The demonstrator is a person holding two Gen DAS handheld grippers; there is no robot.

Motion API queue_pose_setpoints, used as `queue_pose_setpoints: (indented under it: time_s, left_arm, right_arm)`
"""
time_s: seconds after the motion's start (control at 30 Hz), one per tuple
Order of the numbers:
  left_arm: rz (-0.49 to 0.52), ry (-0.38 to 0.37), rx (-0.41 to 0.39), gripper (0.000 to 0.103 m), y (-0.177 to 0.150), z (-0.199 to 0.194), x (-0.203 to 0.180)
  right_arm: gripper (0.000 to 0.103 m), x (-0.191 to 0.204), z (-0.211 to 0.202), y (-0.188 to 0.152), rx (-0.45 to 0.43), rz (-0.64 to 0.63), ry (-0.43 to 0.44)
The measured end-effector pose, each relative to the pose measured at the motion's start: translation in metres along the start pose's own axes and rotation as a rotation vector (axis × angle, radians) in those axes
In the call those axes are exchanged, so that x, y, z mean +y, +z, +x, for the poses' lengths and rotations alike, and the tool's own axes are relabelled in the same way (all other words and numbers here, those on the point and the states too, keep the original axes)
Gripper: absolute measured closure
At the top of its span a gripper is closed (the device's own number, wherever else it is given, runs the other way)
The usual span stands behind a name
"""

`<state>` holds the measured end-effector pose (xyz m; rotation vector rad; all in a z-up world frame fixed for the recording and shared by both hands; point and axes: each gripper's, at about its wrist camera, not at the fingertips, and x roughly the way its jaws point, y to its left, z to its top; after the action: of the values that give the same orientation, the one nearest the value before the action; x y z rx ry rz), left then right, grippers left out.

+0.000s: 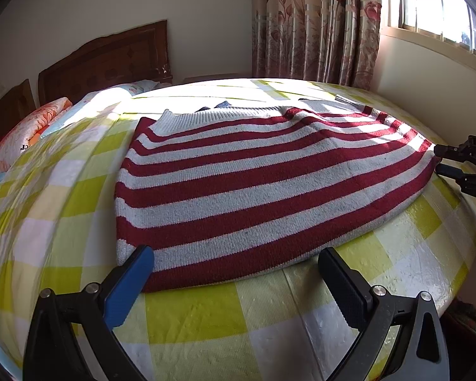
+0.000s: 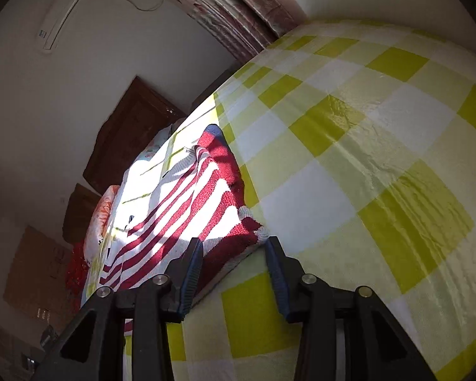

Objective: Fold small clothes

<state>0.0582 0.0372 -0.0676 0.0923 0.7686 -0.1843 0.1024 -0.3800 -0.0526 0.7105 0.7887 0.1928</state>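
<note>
Right gripper (image 2: 234, 250), jaws apart, straddles the sweater (image 1: 254, 184) corner at 12 o'clock on the bed (image 1: 206, 317). Left gripper (image 1: 234, 273), also apart, faces the hem; the stripes run 9 to 3. Right is nearer.

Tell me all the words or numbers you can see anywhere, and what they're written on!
Nothing can be read in full.
Pillow: a few dark letters at its lower edge, cut off and too blurred to read.
Air conditioner: a small dark label near its lower end, too small to read.
Striped sweater: no words, only red and grey stripes.
Checked bedcover: no words.
</note>
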Motion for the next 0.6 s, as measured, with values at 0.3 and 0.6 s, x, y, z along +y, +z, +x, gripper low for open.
queue_pose_setpoints:
  time_s: [0.3, 0.6]
  left_arm:
    - [0.002, -0.002, -0.003, 0.000, 0.001, 0.000, 0.000]
    - [0.004, -0.004, -0.003, 0.000, 0.000, 0.000, 0.000]
  right_arm:
    - [0.061, 0.006, 0.020, 0.005, 0.036, 0.041, 0.060]
    - [0.088, 0.018, 0.053, 0.016, 0.071, 0.053, 0.108]
